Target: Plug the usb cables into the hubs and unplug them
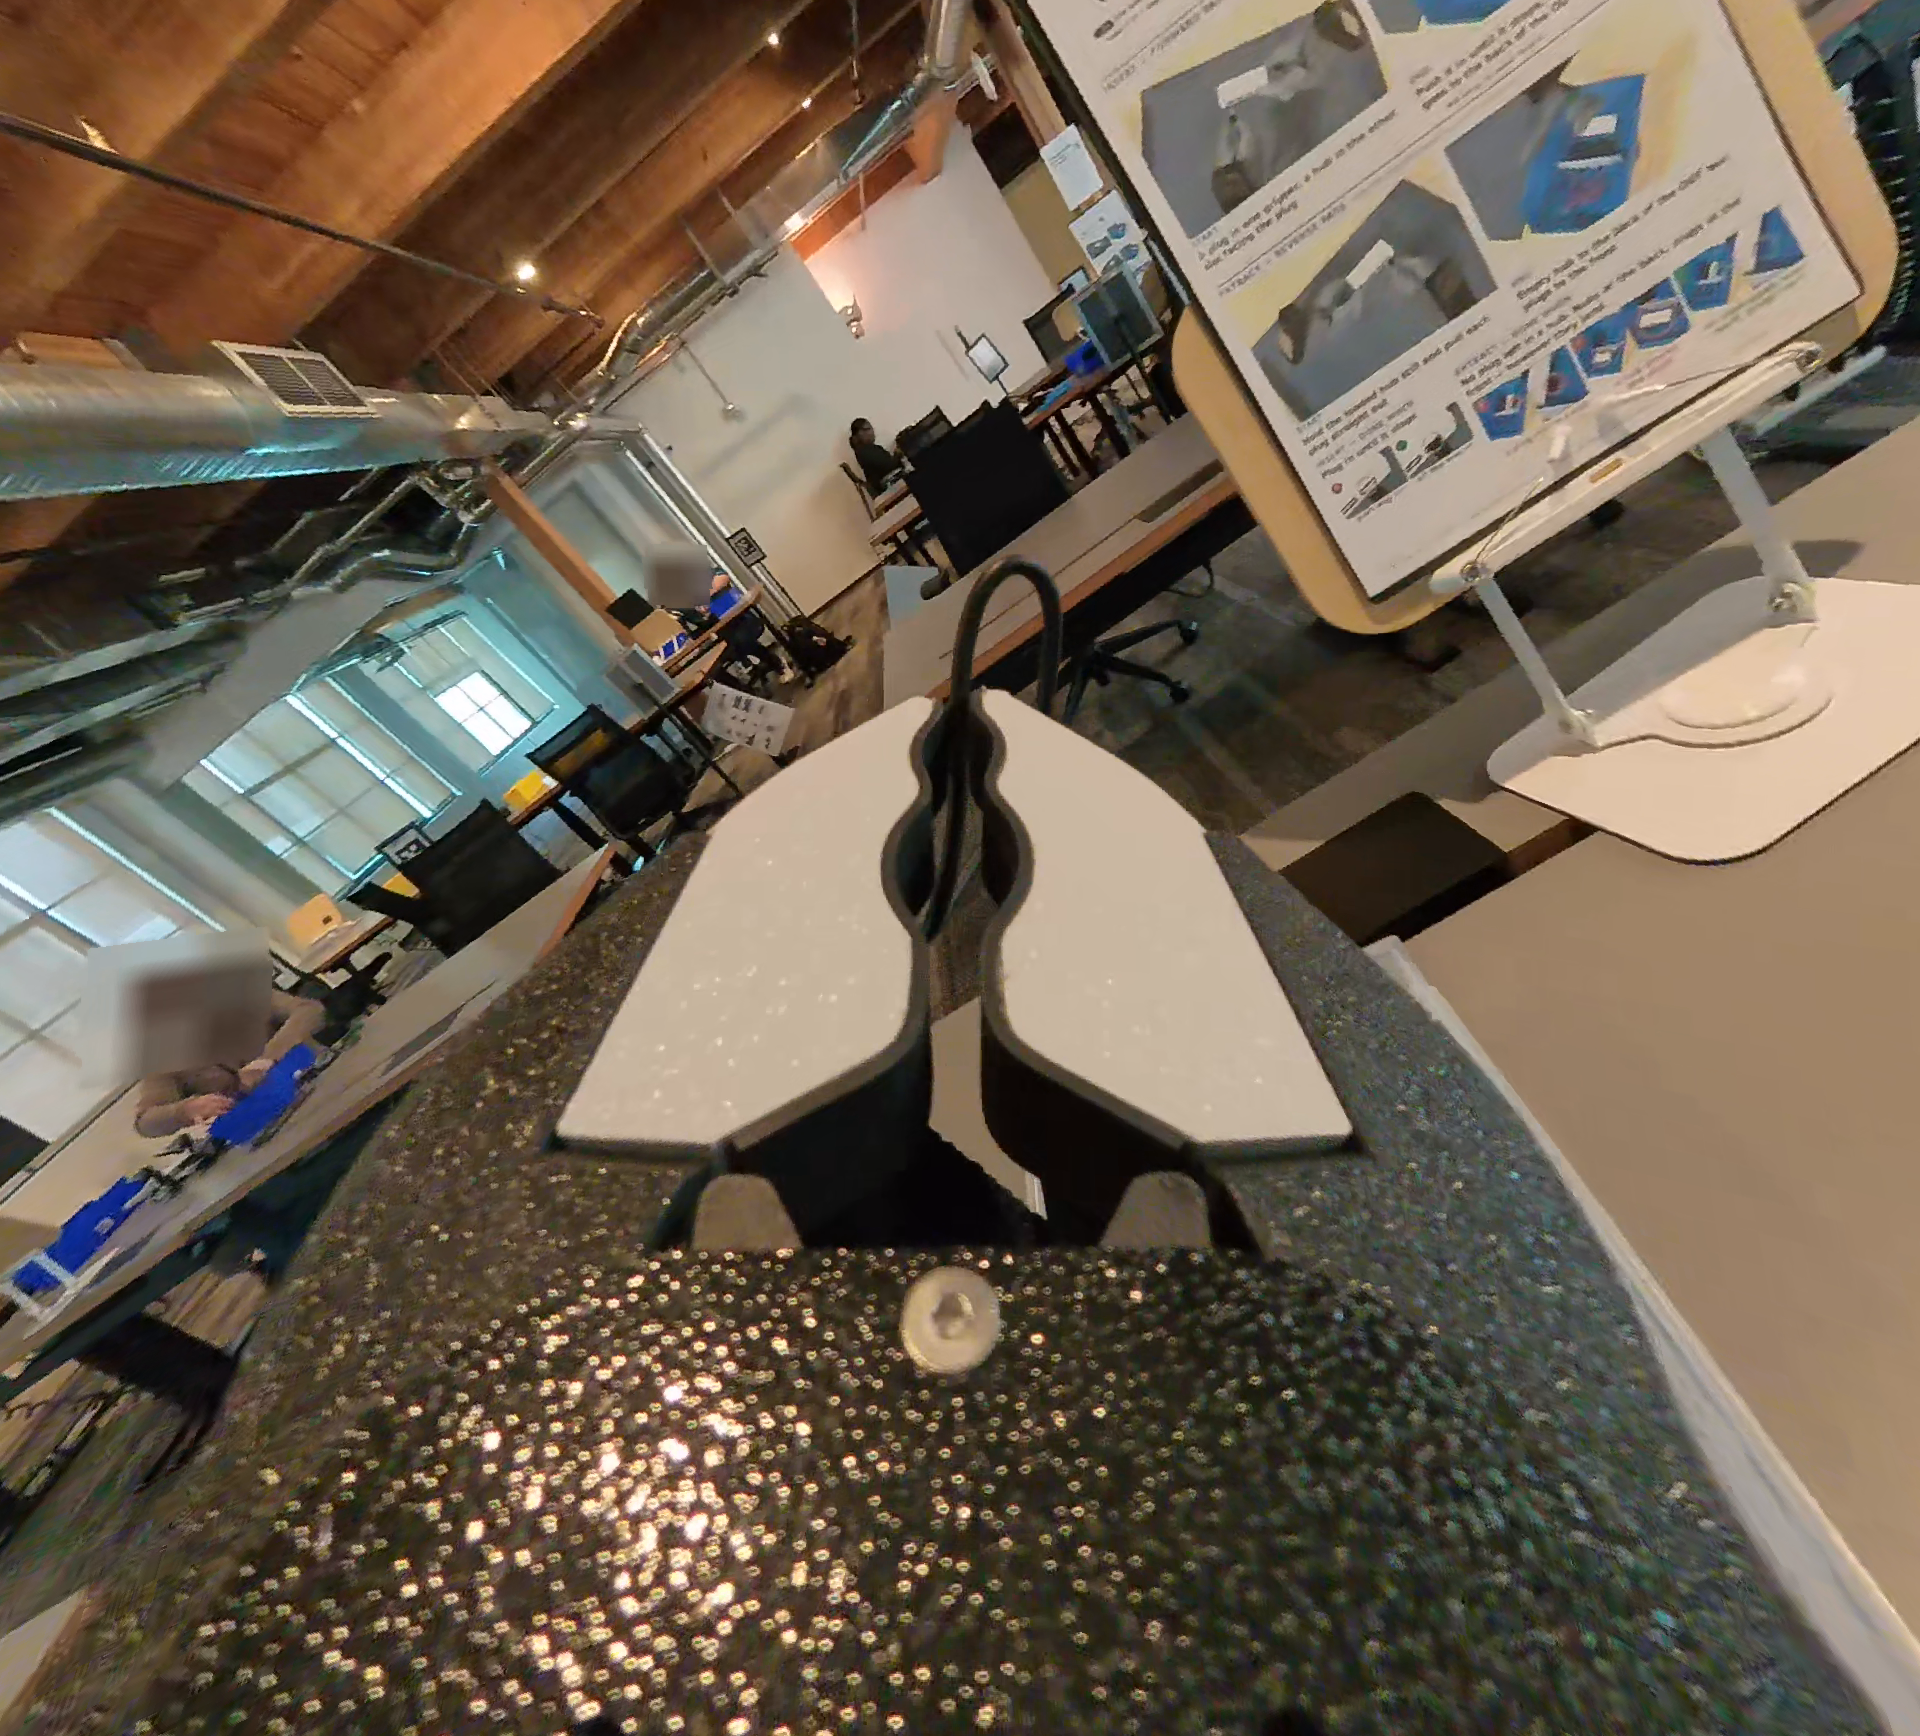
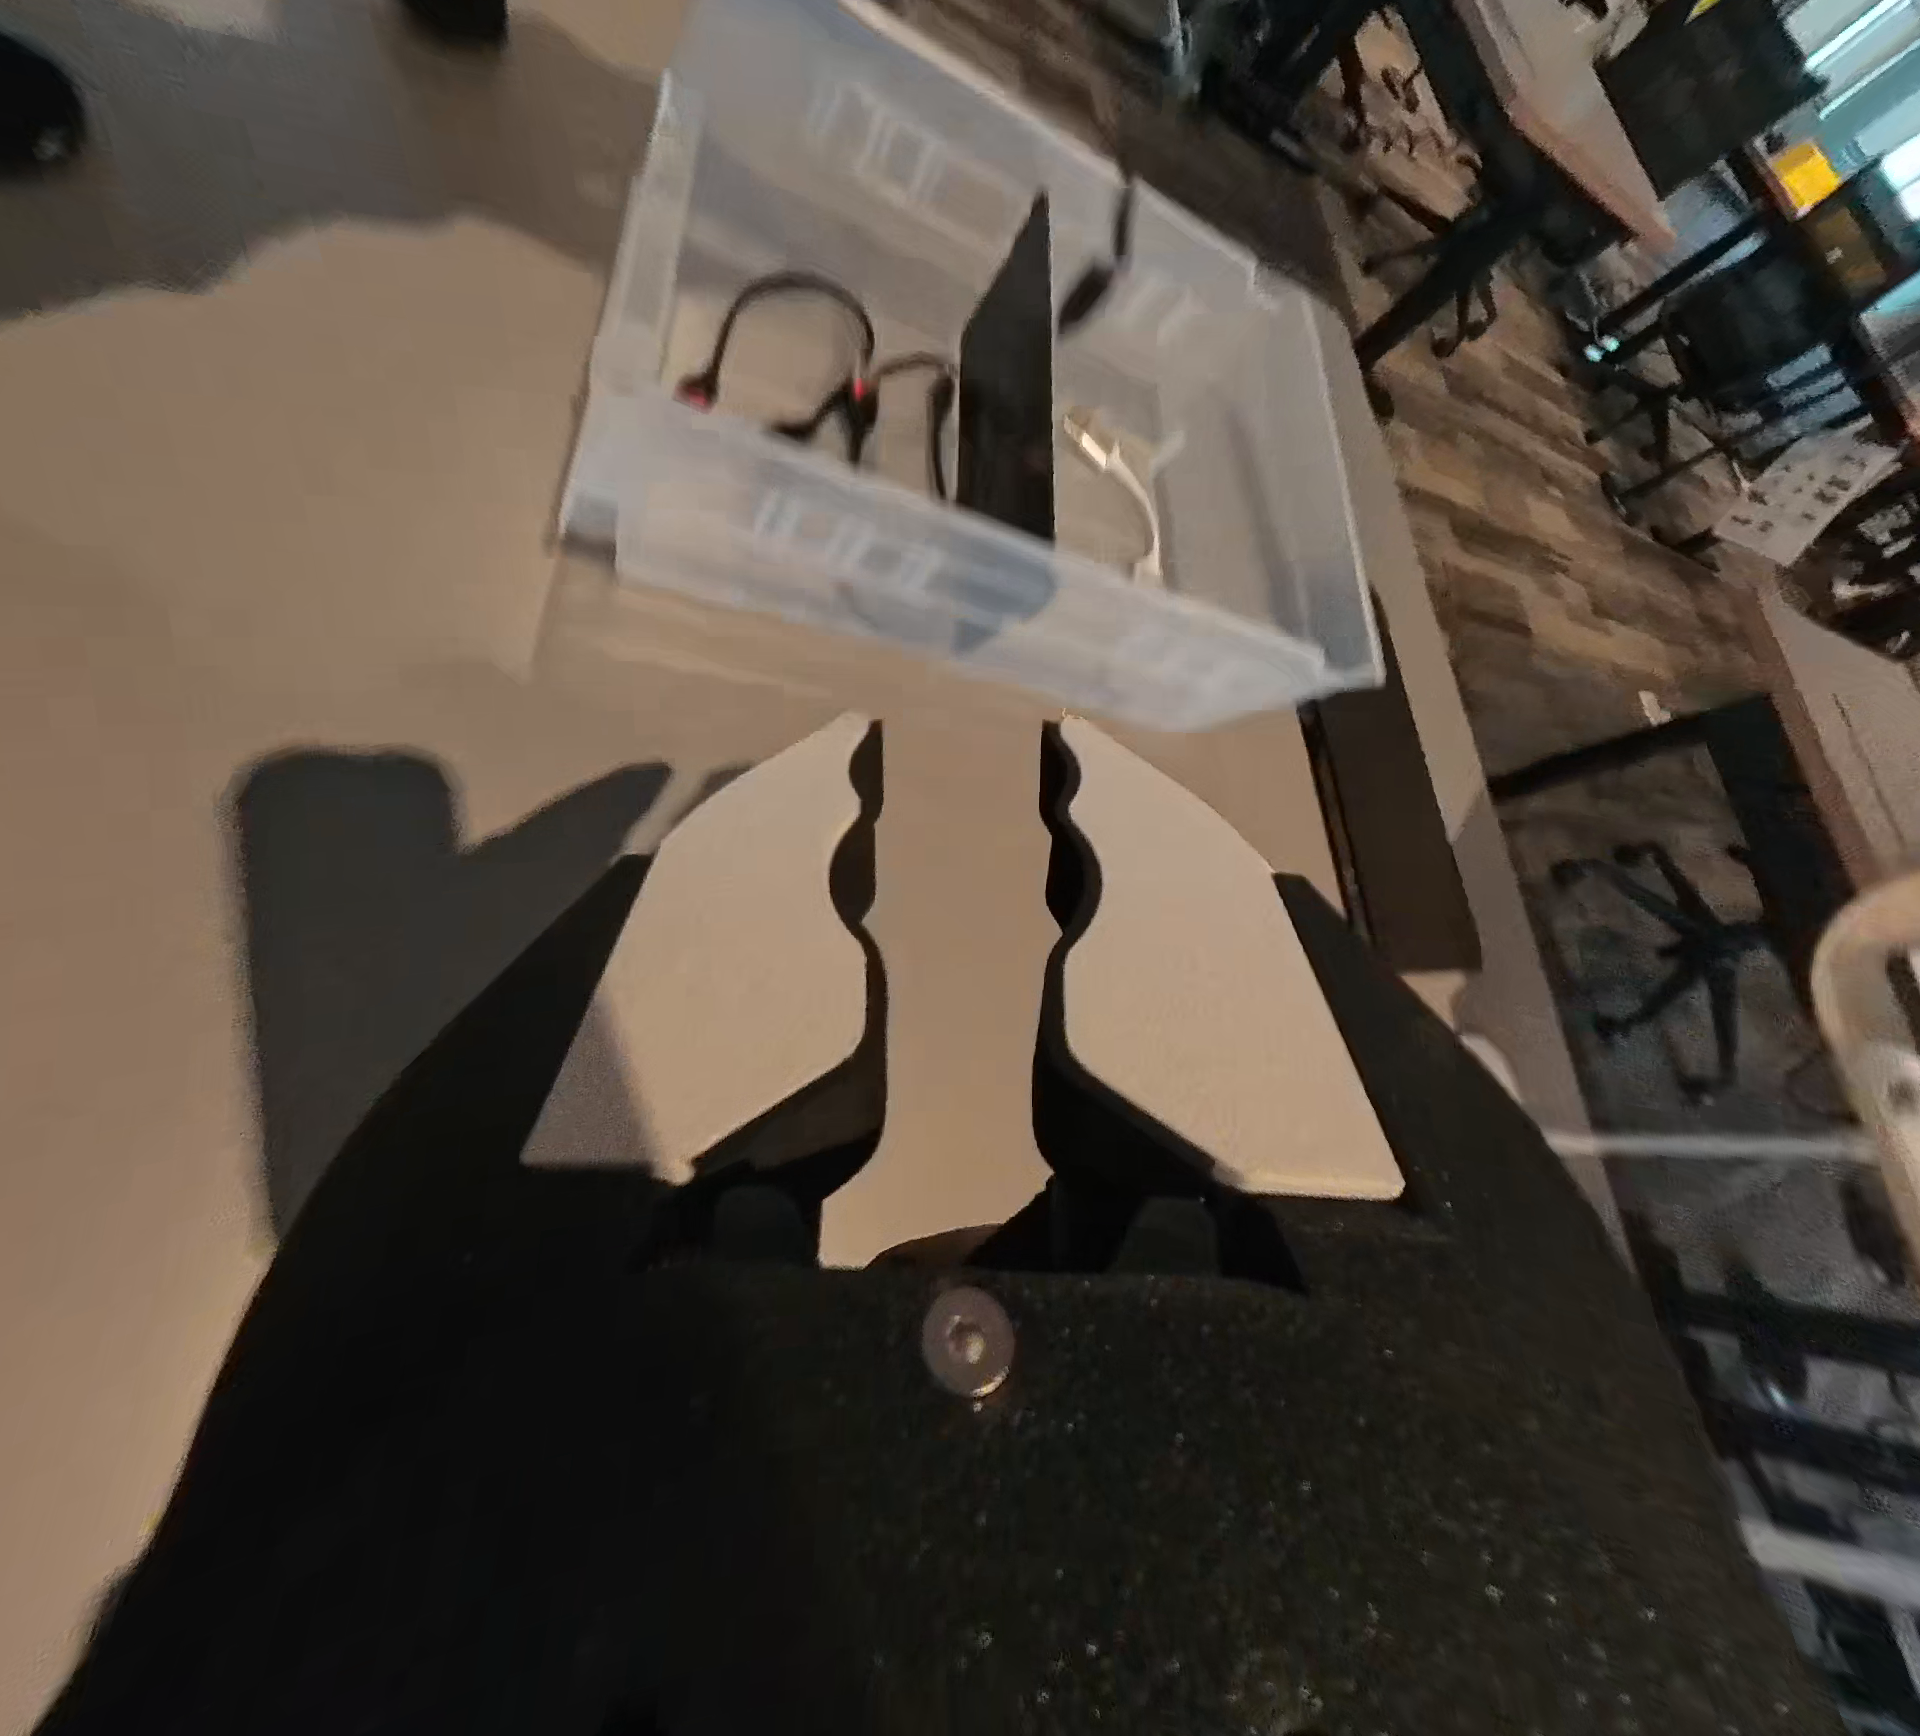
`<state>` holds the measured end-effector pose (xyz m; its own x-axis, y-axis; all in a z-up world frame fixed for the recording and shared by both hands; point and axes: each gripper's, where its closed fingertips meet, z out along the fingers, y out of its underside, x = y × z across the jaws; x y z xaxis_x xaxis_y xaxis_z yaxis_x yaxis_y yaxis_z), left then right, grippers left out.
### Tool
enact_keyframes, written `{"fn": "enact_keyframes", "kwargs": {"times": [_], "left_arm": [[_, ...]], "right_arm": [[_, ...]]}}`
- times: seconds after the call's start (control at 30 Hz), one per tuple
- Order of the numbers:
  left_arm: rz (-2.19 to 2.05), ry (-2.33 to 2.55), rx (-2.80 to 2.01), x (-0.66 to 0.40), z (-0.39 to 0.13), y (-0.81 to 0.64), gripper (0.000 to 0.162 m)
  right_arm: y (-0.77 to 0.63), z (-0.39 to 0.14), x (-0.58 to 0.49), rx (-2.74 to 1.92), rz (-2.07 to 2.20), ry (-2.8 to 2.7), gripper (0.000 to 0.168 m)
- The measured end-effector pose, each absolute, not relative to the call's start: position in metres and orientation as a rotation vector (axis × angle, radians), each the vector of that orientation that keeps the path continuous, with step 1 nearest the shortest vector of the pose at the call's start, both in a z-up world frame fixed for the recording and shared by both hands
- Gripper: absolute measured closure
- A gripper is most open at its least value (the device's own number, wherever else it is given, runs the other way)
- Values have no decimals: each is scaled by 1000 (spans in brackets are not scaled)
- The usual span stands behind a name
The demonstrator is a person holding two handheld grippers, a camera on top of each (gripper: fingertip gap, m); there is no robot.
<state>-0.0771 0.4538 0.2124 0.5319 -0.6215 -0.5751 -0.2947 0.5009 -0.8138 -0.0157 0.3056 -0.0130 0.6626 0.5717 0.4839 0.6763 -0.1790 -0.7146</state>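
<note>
The left gripper [image 1: 961, 751] is clenched on a black cable [image 1: 1003, 606] looping toward twelve o'clock; the right gripper [image 2: 961, 751] hangs released, pointed at the bin [image 2: 1195, 647]. No hub is visible to me, so plugging looks unstarted. In the bin: two black cables [image 2: 800, 304], one white cable [image 2: 1127, 481].

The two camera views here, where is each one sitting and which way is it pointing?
Left wrist view: sits on the left gripper, tilted upward across the room toward an instruction board on a stand; its fingers, closed on a thin black cable, show.
Right wrist view: sits on the right gripper, looking down at the table and a clear plastic bin of cables; its parted, empty fingers show.
Shared: the same kind of light table surface; neither shows the other gripper.
</note>
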Motion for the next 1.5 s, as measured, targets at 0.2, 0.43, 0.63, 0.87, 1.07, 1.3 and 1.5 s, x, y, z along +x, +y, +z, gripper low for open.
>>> {"fn": "enact_keyframes", "kwargs": {"times": [0.2, 0.43, 0.63, 0.87, 1.07, 1.3, 1.5], "left_arm": [[-416, 1076, -1007, -68, 221, 414, 159], [-650, 1142, -910, -28, 203, 344, 159], [-871, 1188, -834, 18, 172, 289, 159], [-991, 1240, -831, 56, 136, 253, 159], [-1003, 1293, -843, 69, 112, 240, 159], [-1008, 1289, -915, 65, 89, 252, 159], [-1018, 1199, -1096, 40, 58, 282, 140]], "right_arm": [[327, 14, -60, -1727, 39, -944, 134], [282, 27, -11, -1609, 456, -681, 130], [231, 8, 37, -1576, 890, -379, 128], [214, 25, 77, -1325, 1234, -115, 134], [221, 19, 87, -1317, 1273, -55, 146], [231, 2, 78, -1423, 1162, -79, 165], [239, -9, 81, -1547, 874, -126, 165]]}}
